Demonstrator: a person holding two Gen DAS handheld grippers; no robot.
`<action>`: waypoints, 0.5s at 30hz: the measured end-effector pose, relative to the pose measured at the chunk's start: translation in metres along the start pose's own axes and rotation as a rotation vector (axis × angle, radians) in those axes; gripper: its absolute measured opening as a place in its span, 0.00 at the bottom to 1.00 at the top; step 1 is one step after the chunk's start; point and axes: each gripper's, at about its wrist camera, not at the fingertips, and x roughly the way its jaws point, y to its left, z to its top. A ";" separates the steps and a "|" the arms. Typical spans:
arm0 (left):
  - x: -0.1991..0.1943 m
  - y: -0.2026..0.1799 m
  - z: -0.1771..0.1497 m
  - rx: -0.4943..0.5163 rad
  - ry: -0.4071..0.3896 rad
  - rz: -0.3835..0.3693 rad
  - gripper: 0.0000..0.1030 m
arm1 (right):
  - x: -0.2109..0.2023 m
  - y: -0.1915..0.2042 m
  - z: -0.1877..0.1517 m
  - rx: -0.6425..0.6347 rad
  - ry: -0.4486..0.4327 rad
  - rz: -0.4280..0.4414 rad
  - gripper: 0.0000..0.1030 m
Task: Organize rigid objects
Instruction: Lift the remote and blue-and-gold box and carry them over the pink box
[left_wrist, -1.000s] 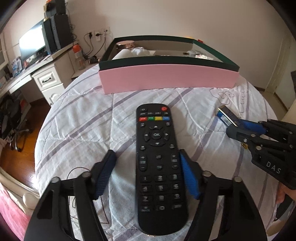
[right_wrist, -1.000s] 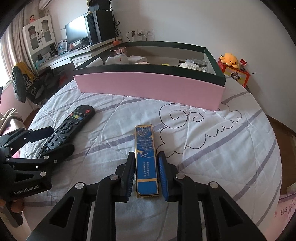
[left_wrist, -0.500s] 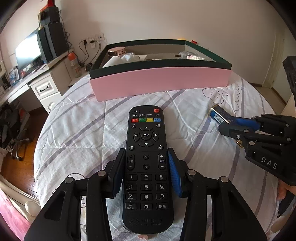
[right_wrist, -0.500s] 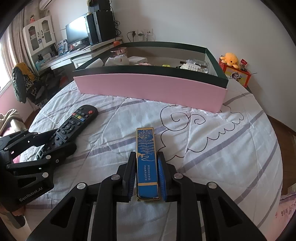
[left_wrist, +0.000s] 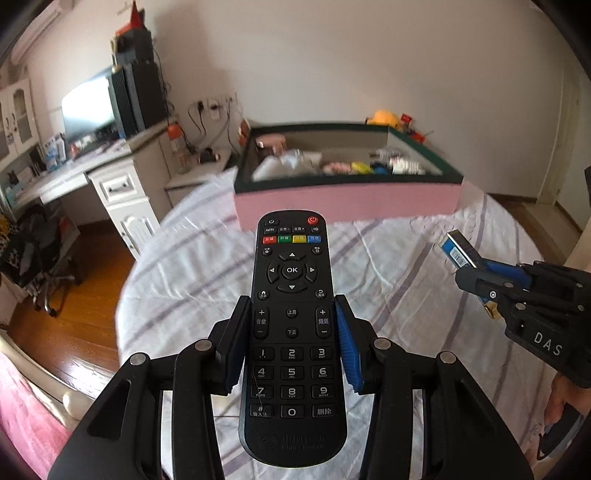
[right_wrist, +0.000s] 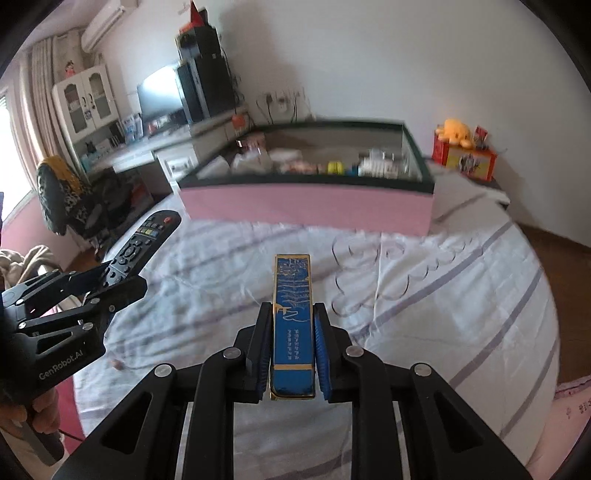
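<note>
Left gripper (left_wrist: 291, 325) jaws pinch the remote (left_wrist: 291, 332) ("OK", keys 0-9) above the bed (left_wrist: 406, 295). Right gripper (right_wrist: 291, 343), marked "DAS", jaws pinch a blue box (right_wrist: 292, 325). Pink bin (left_wrist: 347, 203) far.

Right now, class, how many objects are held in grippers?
2. A black remote control in the left gripper; a blue and gold box in the right gripper.

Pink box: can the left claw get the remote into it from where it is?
Probably yes. The left claw is shut on the remote, already off the bedspread. The pink box lies straight ahead, top open, with only bare bedspread before it. The right claw is off to the side.
</note>
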 end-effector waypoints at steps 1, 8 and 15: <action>-0.005 0.001 0.001 -0.003 -0.011 0.001 0.43 | -0.004 0.002 0.001 -0.002 -0.004 0.006 0.20; -0.071 0.003 0.010 -0.015 -0.149 0.020 0.43 | -0.067 0.025 0.016 -0.036 -0.161 0.022 0.20; -0.144 0.006 0.008 -0.019 -0.292 0.052 0.43 | -0.130 0.058 0.020 -0.105 -0.284 0.036 0.20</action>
